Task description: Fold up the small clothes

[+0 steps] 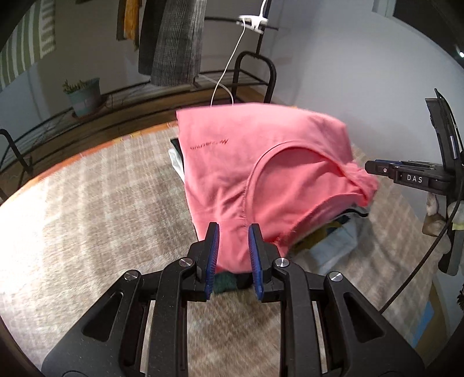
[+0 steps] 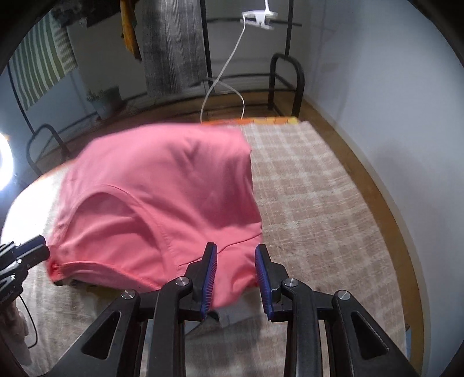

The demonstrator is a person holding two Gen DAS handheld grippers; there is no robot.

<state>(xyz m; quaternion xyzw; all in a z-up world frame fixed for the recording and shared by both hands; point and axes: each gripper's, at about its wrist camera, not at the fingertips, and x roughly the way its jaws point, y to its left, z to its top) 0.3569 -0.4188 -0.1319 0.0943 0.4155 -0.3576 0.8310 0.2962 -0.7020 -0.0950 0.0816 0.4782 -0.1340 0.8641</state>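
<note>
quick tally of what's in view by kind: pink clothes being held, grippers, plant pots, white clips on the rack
pink garment: 1
grippers, left gripper and right gripper: 2
plant pot: 1
white clip: 1
total: 5

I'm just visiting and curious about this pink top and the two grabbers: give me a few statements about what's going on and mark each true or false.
1. The pink top has fabric between the fingers of both the left gripper and the right gripper. True.
2. The top lies over a pile of other clothes. True.
3. The surface underneath is a bare wooden table. False: it is a checked beige rug.
4. The printed lettering on the top reads the right way up in the left view. False: it appears upside down.
5. A potted plant stands in the background. True.
</note>
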